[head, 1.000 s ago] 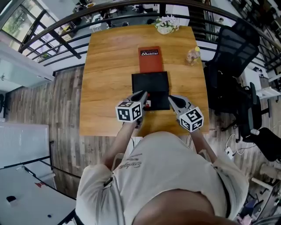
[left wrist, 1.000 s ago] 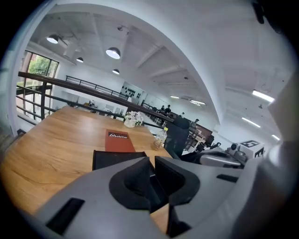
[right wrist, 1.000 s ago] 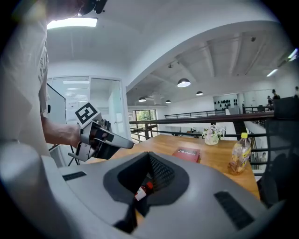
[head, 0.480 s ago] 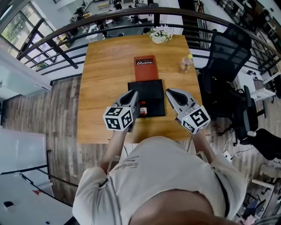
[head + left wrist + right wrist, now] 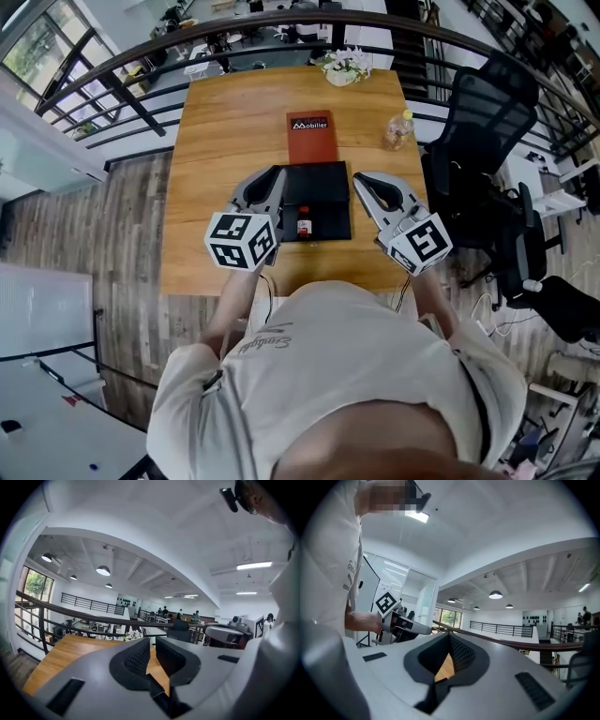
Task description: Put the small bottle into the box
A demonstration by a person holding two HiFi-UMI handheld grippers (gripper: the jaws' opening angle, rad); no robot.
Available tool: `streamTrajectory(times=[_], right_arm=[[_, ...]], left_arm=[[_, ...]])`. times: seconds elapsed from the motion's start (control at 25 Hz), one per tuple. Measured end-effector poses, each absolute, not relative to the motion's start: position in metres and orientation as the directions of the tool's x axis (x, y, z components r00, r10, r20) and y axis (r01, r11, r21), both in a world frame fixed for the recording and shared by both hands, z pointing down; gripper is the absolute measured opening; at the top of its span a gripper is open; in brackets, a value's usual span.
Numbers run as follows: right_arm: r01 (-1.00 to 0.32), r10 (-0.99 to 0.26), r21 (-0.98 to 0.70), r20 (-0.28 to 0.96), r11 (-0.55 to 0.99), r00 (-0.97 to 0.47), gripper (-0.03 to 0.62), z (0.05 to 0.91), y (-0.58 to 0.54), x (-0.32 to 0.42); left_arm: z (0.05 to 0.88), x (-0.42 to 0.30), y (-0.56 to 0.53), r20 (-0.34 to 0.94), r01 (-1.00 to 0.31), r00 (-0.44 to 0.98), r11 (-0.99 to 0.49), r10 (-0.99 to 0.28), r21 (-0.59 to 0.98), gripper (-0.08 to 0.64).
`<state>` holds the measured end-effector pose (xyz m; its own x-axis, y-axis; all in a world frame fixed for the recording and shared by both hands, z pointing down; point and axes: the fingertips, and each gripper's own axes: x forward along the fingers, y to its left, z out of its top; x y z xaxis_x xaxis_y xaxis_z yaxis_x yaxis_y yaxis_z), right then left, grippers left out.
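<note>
The small bottle [image 5: 303, 226], red-capped, sits inside the open black box [image 5: 323, 187] near its front edge, in the middle of the wooden table [image 5: 225, 141]. My left gripper [image 5: 271, 174] [image 5: 152, 642] hovers at the box's left side, raised off the table, shut with nothing between its fingers. At the box's right side hangs my right gripper [image 5: 362, 180] [image 5: 450, 637], also shut and empty. Both gripper views look out level across the room, so neither shows the bottle or the box.
A red lid or booklet [image 5: 309, 138] lies just behind the box. A clear plastic bottle [image 5: 397, 129] stands at the table's right edge and a flower bunch [image 5: 344, 64] at its far edge. A black office chair [image 5: 487, 112] is to the right, a railing [image 5: 141, 56] behind.
Both grippers have risen off the table and drawn apart to either side of the box. The left one has backed away from the bottle, which stays in the box.
</note>
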<state>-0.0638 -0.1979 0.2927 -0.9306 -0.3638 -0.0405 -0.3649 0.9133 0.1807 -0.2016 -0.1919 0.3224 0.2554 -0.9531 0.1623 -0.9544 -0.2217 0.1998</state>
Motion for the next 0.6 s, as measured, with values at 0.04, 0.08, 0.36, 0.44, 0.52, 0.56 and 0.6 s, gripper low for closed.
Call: streamTrajectory(times=[0.04,0.08,0.36,0.44,0.52,0.56,0.6], right_arm=[[-0.356,-0.356,0.202,-0.039,0.912,-0.934,-0.005,0.291,-0.196,-0.066],[-0.350,-0.350,0.227,-0.039,0.909,-0.936,-0.005,0.289,-0.195,-0.068],[-0.396,-0.373,0.231,-0.139,0.889,-0.917,-0.005,0.256,-0.198,-0.062],[-0.425,-0.397,0.224,-0.162,0.877,-0.904,-0.005,0.254,-0.204,-0.057],[-0.453,-0.426,0.208,-0.163,0.867,-0.890,-0.005,0.259,-0.209,-0.053],[-0.465,-0.441,0.199,-0.155,0.862,-0.884,-0.005,0.263,-0.210,-0.050],[-0.476,-0.455,0.194,-0.144,0.858,-0.879,-0.005,0.269,-0.211,-0.048]], left_arm=[[0.321,-0.202,-0.193,0.162,-0.956,0.254,-0.222,-0.954,0.189,0.043],[0.320,-0.203,-0.194,0.160,-0.958,0.252,-0.223,-0.955,0.179,0.043],[0.287,-0.205,-0.201,0.081,-0.967,0.237,-0.227,-0.968,0.111,0.043],[0.283,-0.207,-0.203,0.074,-0.969,0.234,-0.227,-0.969,0.094,0.043],[0.286,-0.208,-0.205,0.079,-0.971,0.230,-0.224,-0.970,0.085,0.043],[0.289,-0.208,-0.205,0.088,-0.971,0.230,-0.223,-0.969,0.087,0.043],[0.294,-0.207,-0.205,0.098,-0.971,0.230,-0.221,-0.968,0.090,0.043]])
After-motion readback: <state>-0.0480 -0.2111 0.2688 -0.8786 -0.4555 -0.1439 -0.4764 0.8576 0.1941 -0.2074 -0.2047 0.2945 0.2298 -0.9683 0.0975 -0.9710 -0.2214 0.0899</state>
